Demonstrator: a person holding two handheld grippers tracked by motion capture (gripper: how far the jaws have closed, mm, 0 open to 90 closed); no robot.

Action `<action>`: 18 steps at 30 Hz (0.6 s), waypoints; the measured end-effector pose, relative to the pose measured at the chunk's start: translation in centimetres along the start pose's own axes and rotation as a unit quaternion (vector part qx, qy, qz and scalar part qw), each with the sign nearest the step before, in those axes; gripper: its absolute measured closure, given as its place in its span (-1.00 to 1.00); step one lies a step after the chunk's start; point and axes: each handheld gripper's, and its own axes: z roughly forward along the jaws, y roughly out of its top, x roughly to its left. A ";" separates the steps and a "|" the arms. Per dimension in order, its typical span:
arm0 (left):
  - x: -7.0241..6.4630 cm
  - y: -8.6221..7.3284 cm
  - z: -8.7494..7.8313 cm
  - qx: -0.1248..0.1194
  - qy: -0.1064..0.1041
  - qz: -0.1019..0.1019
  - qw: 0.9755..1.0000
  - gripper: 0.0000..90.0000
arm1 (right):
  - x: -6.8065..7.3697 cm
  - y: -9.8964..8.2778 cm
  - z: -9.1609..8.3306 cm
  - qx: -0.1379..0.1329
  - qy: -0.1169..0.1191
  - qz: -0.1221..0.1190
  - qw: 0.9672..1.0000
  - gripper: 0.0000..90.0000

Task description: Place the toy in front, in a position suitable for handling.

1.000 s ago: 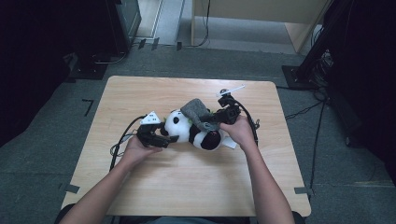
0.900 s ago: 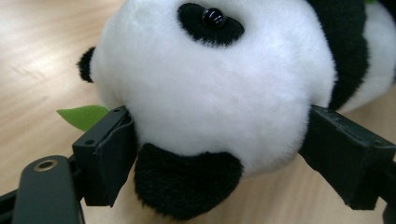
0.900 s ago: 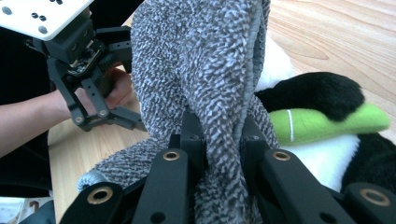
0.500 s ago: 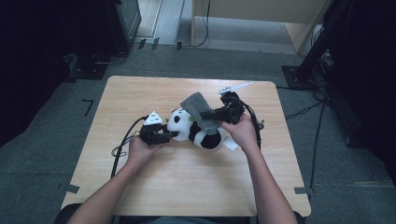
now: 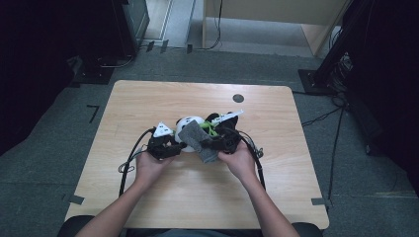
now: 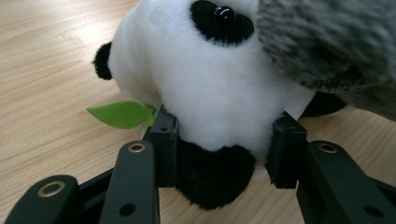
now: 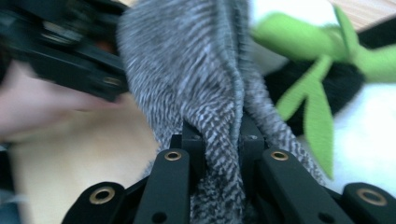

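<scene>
1. High view first: a person sits at the wooden table with a gripper in each hand, and both meet near the middle of the tabletop over a plush panda and a grey knit cloth.
2. Left gripper comes at the toy from the left. Its jaws have just been closing, and in the left gripper view they sit either side of the panda, pads pressed into the white fur with a black paw bulging out between them. So it's clamped on the toy.
3. Right gripper comes in from the right. In the right gripper view its jaws are pinched nearly together on a bunched fold of the cloth, striped grey fabric squeezed between the pads.
4. The cloth drapes over the panda's right side, touching it; in the left gripper view it covers the upper right of the head.
5. The panda lies on the table and has green felt leaves on it, one leaf poking out just beside the left jaw.
6. No containers on the table that I can see, just a small dark round spot in the tabletop further back, well apart from the toy.
</scene>
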 end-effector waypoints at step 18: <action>0.4 0.1 0.1 0.001 -0.014 0.003 1.000 0.28 | -2.8 -2.1 -5.5 -0.048 -0.065 0.023 0.996 0.79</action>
